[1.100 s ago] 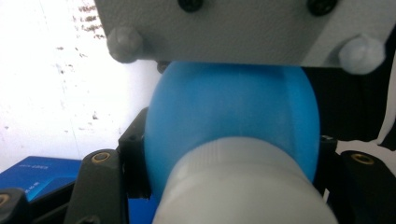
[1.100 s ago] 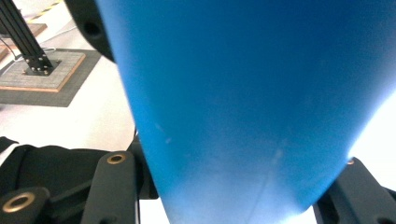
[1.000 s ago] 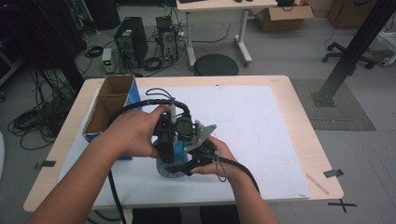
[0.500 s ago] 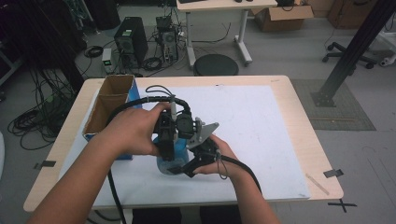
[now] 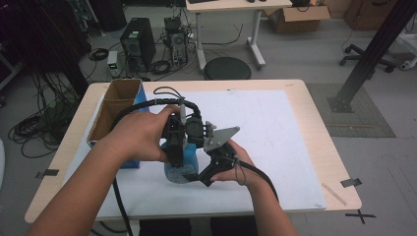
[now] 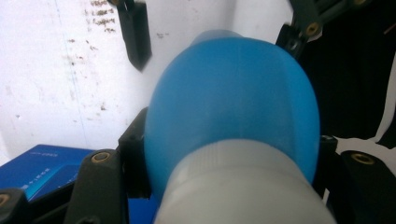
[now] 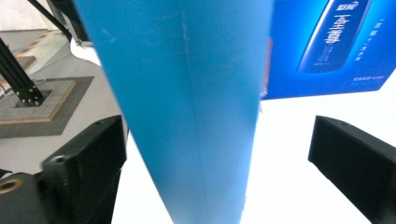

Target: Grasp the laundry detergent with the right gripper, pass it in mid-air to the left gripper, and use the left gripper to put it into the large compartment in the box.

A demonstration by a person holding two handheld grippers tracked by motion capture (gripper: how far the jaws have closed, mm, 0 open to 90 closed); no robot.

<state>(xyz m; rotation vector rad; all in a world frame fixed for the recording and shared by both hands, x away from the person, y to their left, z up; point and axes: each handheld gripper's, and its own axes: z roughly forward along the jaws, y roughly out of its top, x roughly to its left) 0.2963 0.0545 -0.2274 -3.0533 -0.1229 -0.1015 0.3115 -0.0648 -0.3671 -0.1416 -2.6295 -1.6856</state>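
While the left gripper [image 5: 178, 162] pinches a blue bottle [image 6: 233, 107] with a white cap over the white mat [image 5: 275, 128], the right gripper [image 7: 219, 154] has just spread its jaws either side of it, near a blue carton [image 7: 327, 46] whose white lettering seems too blurred to read.

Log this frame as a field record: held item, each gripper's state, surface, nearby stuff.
held item: blue bottle with a white cap
left gripper: shut on the bottle near its cap end
right gripper: jaws just opened; bottle body between them, pads clear of it
surface: white sheet on wooden table
nearby: cardboard box, blue carton
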